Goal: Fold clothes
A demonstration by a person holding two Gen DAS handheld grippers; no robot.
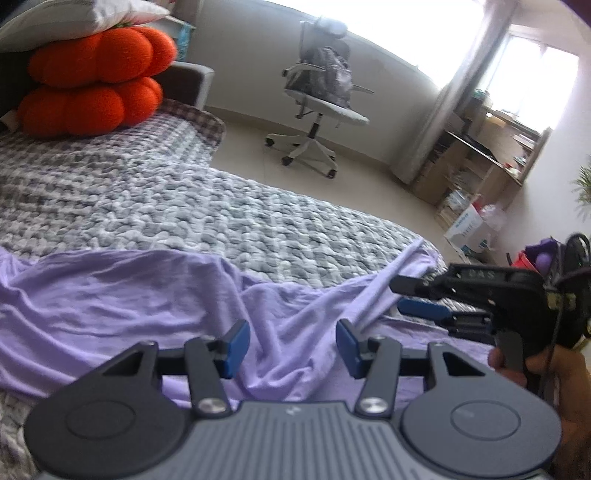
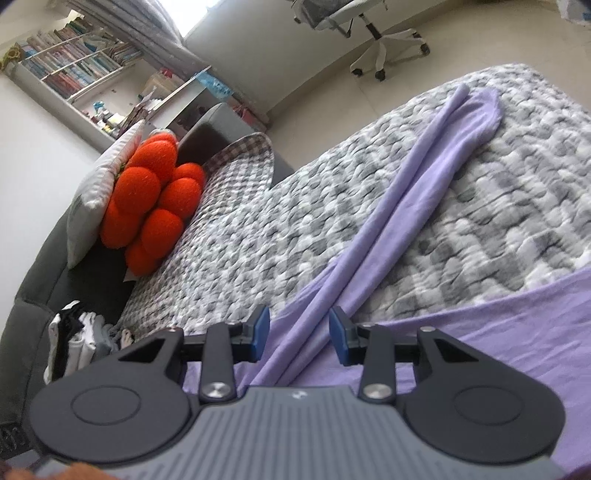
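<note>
Left gripper [image 1: 291, 345] is hovering low over the lilac garment [image 1: 122, 295], its blue pads [image 1: 236, 343] standing apart with rumpled cloth showing between them; nothing is pinched that I can see. Right gripper [image 2: 295, 338] is also sitting with its jaws apart, straddling the base of the garment's long sleeve [image 2: 417, 192]; the folded strip is running up between the pads, but whether they are pressing on it I cannot tell. In the left wrist view, the right gripper [image 1: 417, 295] is showing at the right edge, a hand [image 1: 546, 373] wrapping its handle, its fingers pointing toward the sleeve.

The garment is lying spread on the grey-and-white knobbly blanket [image 1: 155, 192] covering the bed, its body bunching along the near edge under both tools, the sleeve stretching diagonally away across the blanket toward the far corner.

Farther out: orange puffy cushions [image 1: 92, 81] are stacking at the head end under a pale pillow [image 1: 74, 14]. A small pile of black and white clothes [image 2: 77, 339] is sitting beside the bed's dark frame. A white office chair [image 1: 317, 99] is standing on the pale floor, a bookshelf [image 2: 74, 66] is lining the wall, and a cluttered desk [image 1: 487, 147] is sitting near the bright window.
</note>
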